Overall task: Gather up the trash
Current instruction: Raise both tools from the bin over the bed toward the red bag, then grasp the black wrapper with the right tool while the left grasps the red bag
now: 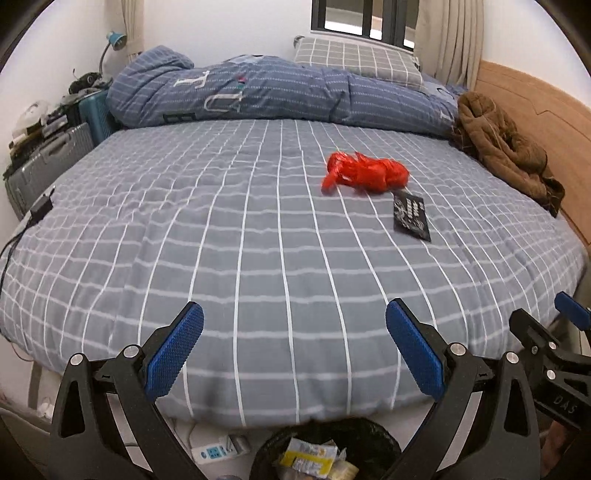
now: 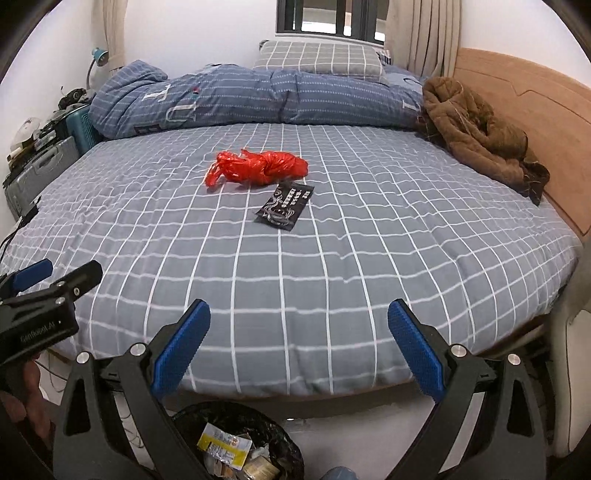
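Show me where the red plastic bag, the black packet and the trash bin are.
red plastic bag (image 2: 258, 168): right wrist view, crumpled middle.
black packet (image 2: 285, 206): right wrist view, printed face.
trash bin (image 1: 373, 435): left wrist view, black liner at the rim.

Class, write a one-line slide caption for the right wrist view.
Open right claw faces a checked bed holding a red bag and black wrapper, bin below.

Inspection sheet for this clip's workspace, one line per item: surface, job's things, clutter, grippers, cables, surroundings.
Surface: bed with grey checked sheet.
Job's things: red plastic bag and black wrapper mid-bed; trash bin at the foot, already holding wrappers.
Clutter: brown jacket, rolled blue duvet, pillow.
Grippers: left gripper and right gripper open, empty.
Cables: power strip on floor; charger at bed edge.
Surroundings: suitcases, lamp, window.
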A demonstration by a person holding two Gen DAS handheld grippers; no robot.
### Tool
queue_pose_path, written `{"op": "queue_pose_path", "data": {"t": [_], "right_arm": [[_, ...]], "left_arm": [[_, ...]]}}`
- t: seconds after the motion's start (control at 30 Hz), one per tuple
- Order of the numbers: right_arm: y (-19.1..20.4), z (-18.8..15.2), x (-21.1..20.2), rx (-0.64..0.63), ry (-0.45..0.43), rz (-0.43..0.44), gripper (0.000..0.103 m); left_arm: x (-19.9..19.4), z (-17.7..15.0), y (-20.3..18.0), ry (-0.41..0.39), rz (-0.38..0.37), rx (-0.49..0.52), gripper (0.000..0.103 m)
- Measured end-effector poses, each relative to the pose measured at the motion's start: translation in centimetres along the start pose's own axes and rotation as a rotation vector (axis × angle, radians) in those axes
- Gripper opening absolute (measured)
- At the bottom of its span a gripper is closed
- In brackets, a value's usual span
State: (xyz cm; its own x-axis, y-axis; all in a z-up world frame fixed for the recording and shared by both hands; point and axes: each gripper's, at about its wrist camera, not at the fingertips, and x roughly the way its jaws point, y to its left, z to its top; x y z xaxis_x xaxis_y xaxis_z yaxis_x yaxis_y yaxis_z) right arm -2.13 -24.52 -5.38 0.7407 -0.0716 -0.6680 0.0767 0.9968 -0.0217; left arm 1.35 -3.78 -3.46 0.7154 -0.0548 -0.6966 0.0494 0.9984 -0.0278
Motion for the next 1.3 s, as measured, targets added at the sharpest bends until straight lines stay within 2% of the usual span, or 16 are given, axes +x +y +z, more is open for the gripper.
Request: {"op": "queue_pose_path", "data": {"t": [0.47,0.97,1.2,1.3], "right_arm": [[0.4,5.8,7.7,0.015,0.059,0.004,0.093],[1.1,12.2,18.4,0.066,0.140,-0.004,0.093],[0.9,13.0,22.6,0.094,0.216,-0.010,0.083],[1.2,12.9,24.1,0.089,0.253,-0.001,0.072]], "left_arm": [[6.3,6.4,0.3,-0.022,0.026,0.036,0.097],[13.9,11.8,0.6,0.002,-0.015,0.056,0.097],[16.6,14.2,1.1,0.012,-0.037,0.037,0.097],[17.3,15.0,0.9,0.011,-0.046,0.034,0.097]]}}
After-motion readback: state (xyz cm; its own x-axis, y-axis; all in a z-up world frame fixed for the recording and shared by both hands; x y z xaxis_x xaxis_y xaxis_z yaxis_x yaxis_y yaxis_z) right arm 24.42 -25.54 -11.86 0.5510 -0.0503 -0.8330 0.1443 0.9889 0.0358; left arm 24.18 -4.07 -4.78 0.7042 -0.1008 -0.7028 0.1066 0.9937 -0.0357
